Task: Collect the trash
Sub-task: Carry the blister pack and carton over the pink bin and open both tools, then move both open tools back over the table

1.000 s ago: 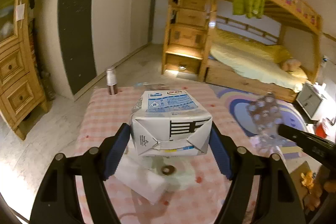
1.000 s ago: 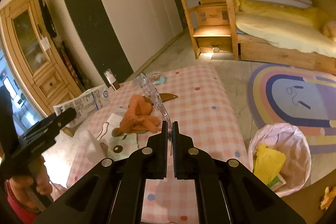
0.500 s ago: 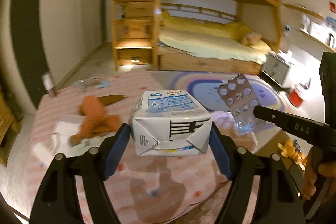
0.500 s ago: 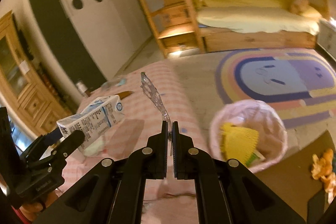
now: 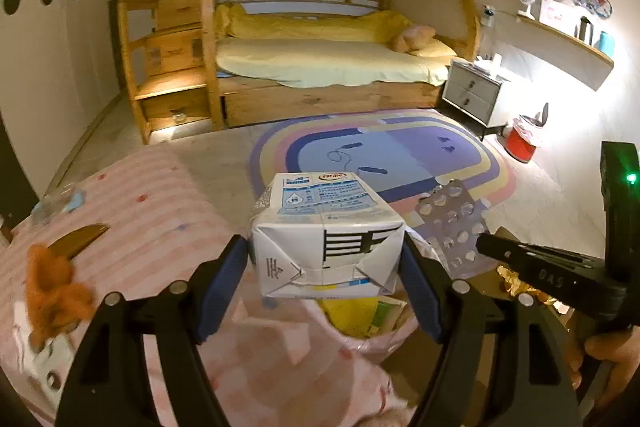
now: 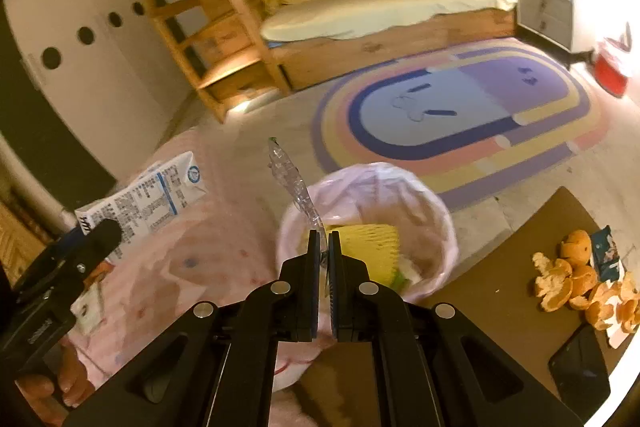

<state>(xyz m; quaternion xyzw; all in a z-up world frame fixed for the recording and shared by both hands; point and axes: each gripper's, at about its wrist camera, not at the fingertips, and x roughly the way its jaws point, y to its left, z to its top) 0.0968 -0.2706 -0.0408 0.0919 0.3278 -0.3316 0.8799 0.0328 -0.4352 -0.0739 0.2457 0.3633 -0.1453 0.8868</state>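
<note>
While the left gripper fills the bottom of the left wrist view, its blue-padded fingers are clamped on either side of a white and blue milk carton, which sits dead centre in the frame with its folded end toward the camera. Just below the carton, the pink-lined trash bin opens in the lower middle, with yellow and green rubbish inside. To the left lies the pink checked tablecloth, carrying an orange fuzzy item at the left edge.

At right centre of the same view, the right gripper pinches a silver blister pack by its lower corner. From the right wrist view the pack appears edge-on as a thin clear strip rising from the closed fingers, directly above the bin in the middle of the frame; whether it overhangs the opening or only its near rim is hard to tell. Orange peels lie on a brown surface at the lower right.

Farther back, a rainbow rug spreads across the floor, and a wooden bunk bed with yellow bedding stands along the top of the frame.
</note>
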